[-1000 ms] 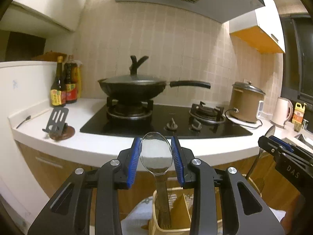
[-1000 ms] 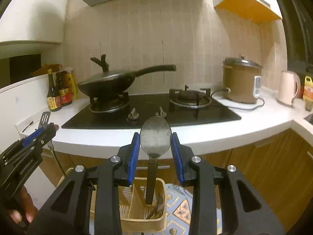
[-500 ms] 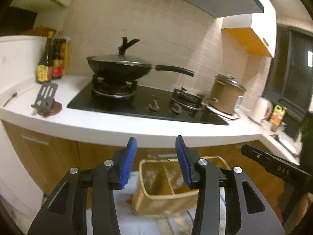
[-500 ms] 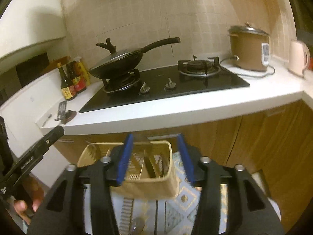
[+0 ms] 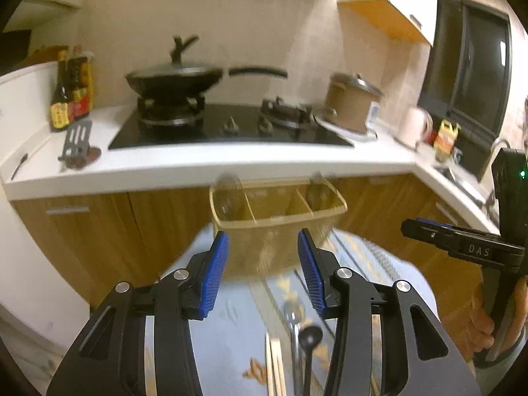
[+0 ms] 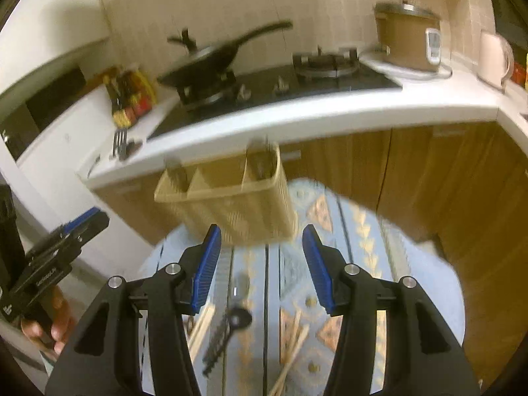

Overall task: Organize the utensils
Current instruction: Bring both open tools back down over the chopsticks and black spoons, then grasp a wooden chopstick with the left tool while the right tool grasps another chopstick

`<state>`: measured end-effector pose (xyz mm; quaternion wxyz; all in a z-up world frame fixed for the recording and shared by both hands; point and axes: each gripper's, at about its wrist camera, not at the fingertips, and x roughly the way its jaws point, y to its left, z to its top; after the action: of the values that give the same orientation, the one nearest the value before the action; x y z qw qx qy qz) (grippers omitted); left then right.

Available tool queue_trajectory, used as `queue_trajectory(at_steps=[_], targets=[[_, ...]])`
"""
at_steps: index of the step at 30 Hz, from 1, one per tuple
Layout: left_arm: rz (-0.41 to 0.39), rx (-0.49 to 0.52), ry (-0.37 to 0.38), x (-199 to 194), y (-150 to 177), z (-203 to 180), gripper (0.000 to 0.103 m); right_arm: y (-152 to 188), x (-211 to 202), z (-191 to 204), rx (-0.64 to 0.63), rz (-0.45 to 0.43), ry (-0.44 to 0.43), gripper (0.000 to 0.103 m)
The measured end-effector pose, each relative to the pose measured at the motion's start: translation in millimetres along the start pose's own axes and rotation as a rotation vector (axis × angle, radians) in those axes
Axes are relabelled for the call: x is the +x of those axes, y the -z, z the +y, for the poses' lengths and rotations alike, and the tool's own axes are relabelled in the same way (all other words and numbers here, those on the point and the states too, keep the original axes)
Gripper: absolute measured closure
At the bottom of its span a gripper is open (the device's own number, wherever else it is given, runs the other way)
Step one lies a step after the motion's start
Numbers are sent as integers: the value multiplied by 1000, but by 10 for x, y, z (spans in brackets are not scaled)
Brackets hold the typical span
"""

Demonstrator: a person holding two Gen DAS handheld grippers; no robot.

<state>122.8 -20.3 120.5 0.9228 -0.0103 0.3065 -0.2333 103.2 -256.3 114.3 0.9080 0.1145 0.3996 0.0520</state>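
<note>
Both spoons have left my fingers since a second ago, and each now stands in an end compartment of the beige utensil basket (image 5: 277, 227); I've pulled both hands back from it. My left fingers (image 5: 262, 270) stand apart with nothing between the blue pads, and my right fingers (image 6: 260, 265) are likewise parted and empty. That basket sits at the far edge of the patterned blue cloth (image 6: 356, 241) covering the small surface, with its middle compartment bare. More utensils lie flat toward the near edge of the cloth: a metal spoon (image 5: 292, 316), a black spoon (image 5: 310, 336) just beside it, and wooden chopsticks (image 5: 274, 363). From the right camera a further pair of chopsticks (image 6: 293, 346) lies near the near edge, too blurred to tell more
</note>
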Motion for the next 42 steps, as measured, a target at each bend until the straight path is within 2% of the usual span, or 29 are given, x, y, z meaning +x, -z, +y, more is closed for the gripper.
queue_trajectory(at_steps=[4,11,14,19,22,24,29,36,42], targets=[[55,20,5,50,197,-52,61,269,109,-33,-12,83,30,55],[236,58,28,346,669,-75,61,780,467,-234,17,269,60,55],[305,71,36,474,880,-33,65,965,601,-340,46,336,47,55],[394,28,55,708,1122,140,69,1112,740,-423,73,382,48,56],[443,11,74,848,1210,194,71,1141,814,-457,90,402,43,64],[481,-3,93,949,1275,216,73,1142,858,-482,99,409,42,66],[510,49,64,1067,1418,177,73,1154,918,-553,114,421,34,66],[480,154,-9,1066,1468,37,74,1163,944,-570,119,423,38,66],[476,194,-71,1125,1461,-66,72,1143,921,-529,106,424,51,66]])
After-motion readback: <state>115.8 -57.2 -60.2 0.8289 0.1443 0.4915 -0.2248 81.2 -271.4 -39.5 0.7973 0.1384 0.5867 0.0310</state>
